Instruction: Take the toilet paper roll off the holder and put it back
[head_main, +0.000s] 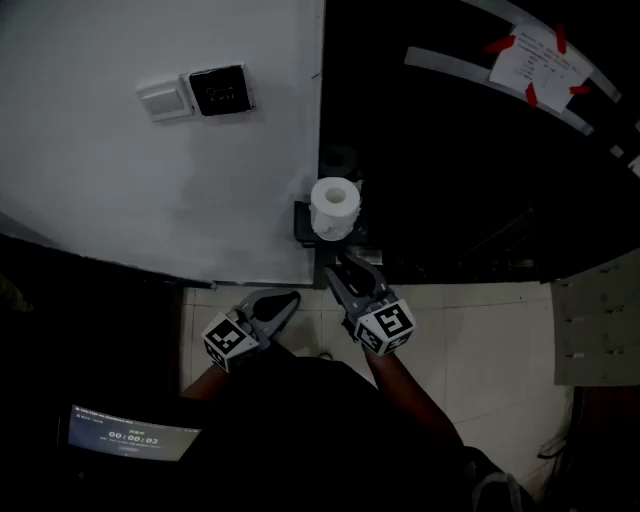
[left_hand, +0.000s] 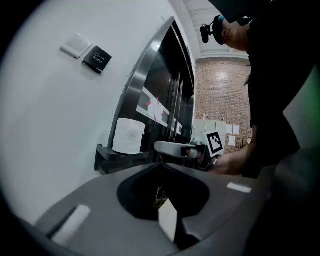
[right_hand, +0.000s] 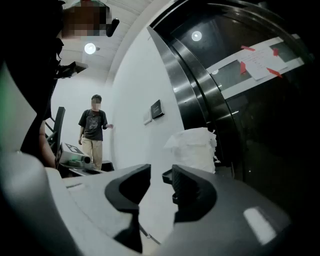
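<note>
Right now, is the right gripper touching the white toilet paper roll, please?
Apart: left gripper view shows a gap between right gripper and white toilet paper roll.

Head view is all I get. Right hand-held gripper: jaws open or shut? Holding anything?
Observer: Right hand-held gripper: jaws a narrow gap apart, nothing between them. The toilet paper roll sits beyond the tips, untouched.
Operator: Left one?
Observer: Left hand-held gripper: jaws together, empty, pointed toward the roll on its holder.
Operator: Anyone nearby?
Observer: Yes, a person stands in the background of the right gripper view.
</note>
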